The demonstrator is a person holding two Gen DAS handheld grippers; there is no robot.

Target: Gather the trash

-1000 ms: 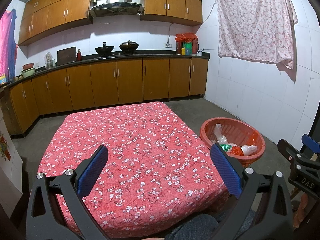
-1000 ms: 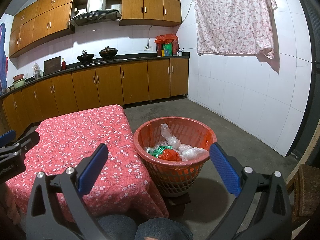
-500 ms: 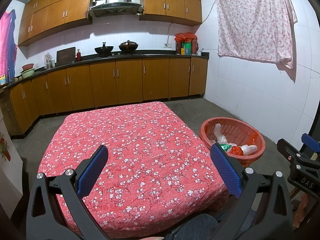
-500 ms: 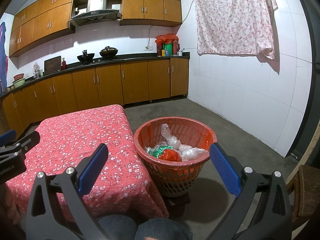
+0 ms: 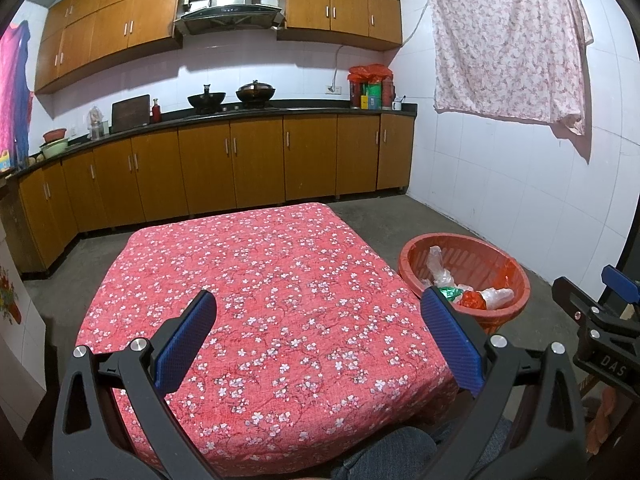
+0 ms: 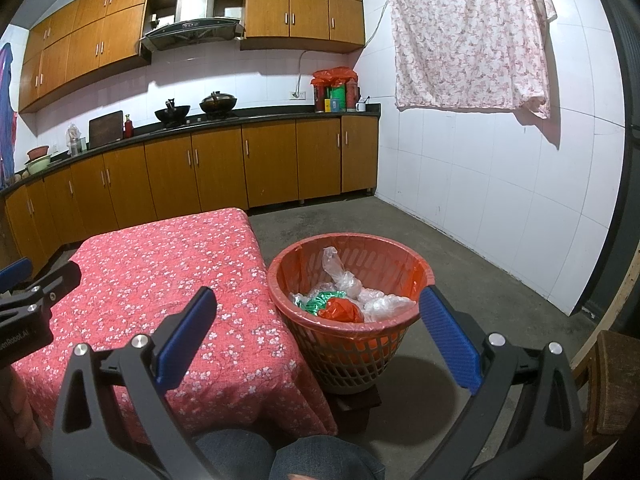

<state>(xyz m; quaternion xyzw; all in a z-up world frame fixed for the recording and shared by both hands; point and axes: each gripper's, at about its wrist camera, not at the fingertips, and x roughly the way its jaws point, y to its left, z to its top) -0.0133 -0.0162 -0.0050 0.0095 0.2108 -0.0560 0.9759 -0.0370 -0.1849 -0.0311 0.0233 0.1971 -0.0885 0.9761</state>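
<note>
1. Trash [image 6: 347, 301] lies bagged in the basket [image 6: 404, 322] just beside the table [image 5: 256, 280].
2. My left gripper [image 5: 320, 336] and right gripper [image 6: 318, 332] both gape wide, holding nothing.
3. I'd scan the cloth before finishing; it seems bare, though its near edge is hidden.
4. Nothing has shifted in the last second.

My two views are evenly lit from overhead, brightest on the white tiled wall [image 5: 500, 184], where the hanging floral pink cloth [image 6: 468, 36] throws a hard shadow down to the right. The brown wooden upper cabinets [image 5: 120, 28] shade the backsplash beneath. Fisheye bending curves the black countertop [image 6: 200, 124], the corners go black, and my near fingers look slightly soft.
</note>
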